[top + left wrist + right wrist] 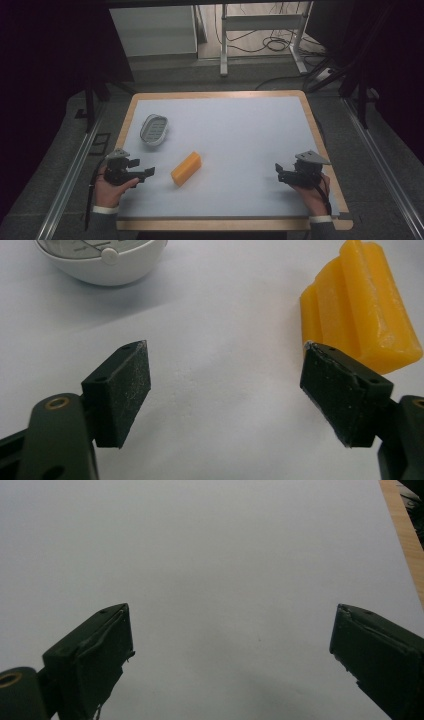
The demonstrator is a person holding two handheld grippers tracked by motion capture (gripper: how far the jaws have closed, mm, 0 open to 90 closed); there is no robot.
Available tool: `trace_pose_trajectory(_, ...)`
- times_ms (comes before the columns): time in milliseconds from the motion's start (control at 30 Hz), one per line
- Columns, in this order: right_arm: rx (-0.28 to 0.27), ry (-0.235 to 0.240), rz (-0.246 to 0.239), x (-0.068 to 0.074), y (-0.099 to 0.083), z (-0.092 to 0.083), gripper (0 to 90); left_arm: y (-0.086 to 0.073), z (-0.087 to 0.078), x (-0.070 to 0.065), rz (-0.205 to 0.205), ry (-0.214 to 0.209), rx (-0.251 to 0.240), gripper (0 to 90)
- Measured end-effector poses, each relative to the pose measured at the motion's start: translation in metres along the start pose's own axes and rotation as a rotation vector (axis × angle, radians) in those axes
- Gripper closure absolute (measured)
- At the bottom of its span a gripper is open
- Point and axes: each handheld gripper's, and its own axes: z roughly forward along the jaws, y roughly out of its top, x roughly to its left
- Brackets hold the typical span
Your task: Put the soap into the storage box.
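While the left gripper (148, 172) rests low at the near left of the mat (240, 135), held in a hand (107, 190), its jaws stand wide apart with nothing between them. In the left gripper view (225, 385) bare mat lies in the gap, and the soap (357, 305), a ridged yellow-orange bar, sits just ahead of the right-hand jaw, close beside its tip; whether they touch cannot be told. From above, the soap (186, 168) lies on the mat just beyond the jaw tips, angled, its far end pointing away from the person. The dish (153, 130), a white oval tray with a slotted grey insert, sits farther ahead of this gripper, apart from the soap. In the left gripper view its pale rounded rim (107, 260) shows beyond the left-hand jaw, well clear of it.

The right gripper (278, 172) is held in the other hand (312, 192) at the near right of the mat, close to the wooden table edge (320, 135), well apart from the soap and the dish. Its jaws are also spread wide and hold nothing. In the right gripper view (232, 645) plain mat stretches ahead between them, with a strip of wood (405, 535) off beyond the right-hand jaw.
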Motion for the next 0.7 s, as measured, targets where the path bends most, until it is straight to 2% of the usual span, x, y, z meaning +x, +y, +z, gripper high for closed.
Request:
trace_pose_trajectory(167, 0.029, 0.031, -0.031, 0.0001, -0.0034, 0.0009, 7.4, 0.0003, -0.0002, 0.0005, 0.003, -0.007, -0.001, 19.9)
trace_pose_trajectory(367, 0.031, 0.042, -0.011, -0.0011, -0.0037, 0.0002, 7.6, 0.0000, -0.0030, 0.0004, 0.006, -0.011, -0.005, 19.1)
trace_pose_trajectory(467, 0.025, 0.042, -0.005, -0.0020, -0.0036, -0.0008, 7.6, -0.0005, -0.0046, -0.0012, 0.008, -0.011, -0.006, 23.3)
trace_pose_trajectory(700, 0.009, 0.059, -0.007, -0.0075, -0.0059, -0.0033, 7.6, 0.0038, -0.0061, -0.0055, -0.005, 0.030, 0.015, 23.0)
